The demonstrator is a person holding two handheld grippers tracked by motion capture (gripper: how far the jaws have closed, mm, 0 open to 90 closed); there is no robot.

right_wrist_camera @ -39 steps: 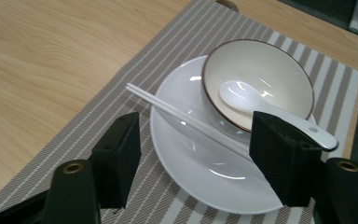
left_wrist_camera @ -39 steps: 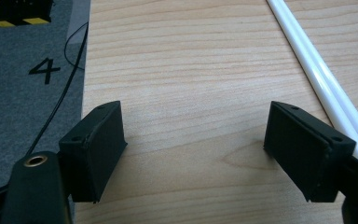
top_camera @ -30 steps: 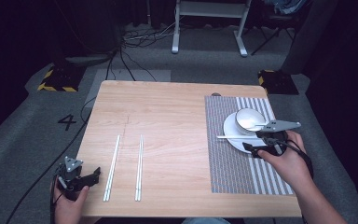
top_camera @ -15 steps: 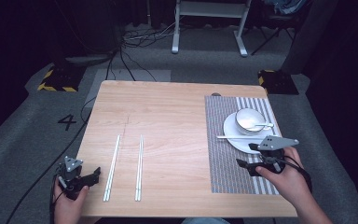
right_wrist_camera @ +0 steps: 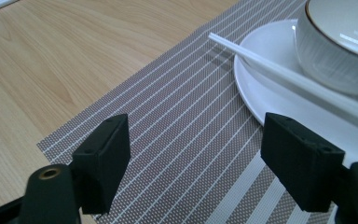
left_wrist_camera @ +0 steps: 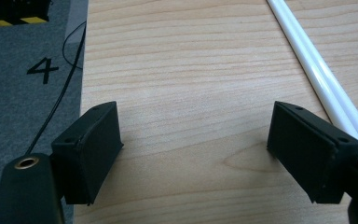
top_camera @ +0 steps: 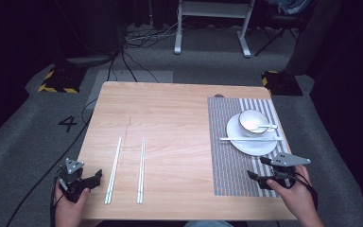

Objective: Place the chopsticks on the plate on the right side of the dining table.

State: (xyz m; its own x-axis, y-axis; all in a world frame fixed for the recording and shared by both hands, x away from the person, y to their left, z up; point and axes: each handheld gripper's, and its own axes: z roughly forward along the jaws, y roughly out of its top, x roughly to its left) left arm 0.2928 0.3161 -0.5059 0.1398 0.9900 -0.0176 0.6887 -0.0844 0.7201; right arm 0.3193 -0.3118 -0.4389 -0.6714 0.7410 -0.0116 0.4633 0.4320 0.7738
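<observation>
Two tools in hand, both released w/ nothing between the jaws. Right tool [top_camera: 260, 176] sits low over the striped placemat [top_camera: 227, 161] at the near right of the wooden worktop [top_camera: 175, 118]; its jaws have just been opening, bare mat between them in the right gripper view. Just beyond it: white plate [top_camera: 246, 146] w/ a chopstick pair [top_camera: 250, 139] laid across it, touching, plus a bowl [top_camera: 253, 123] w/ spoon [top_camera: 267, 126] inside. Left tool [top_camera: 92, 178] hovers at the near left edge, jaws wide over bare wood. Two more chopstick pairs lie lengthwise on the wood: one [top_camera: 113, 169] just beside the left tool, the other [top_camera: 141, 169] near it, apart.
</observation>
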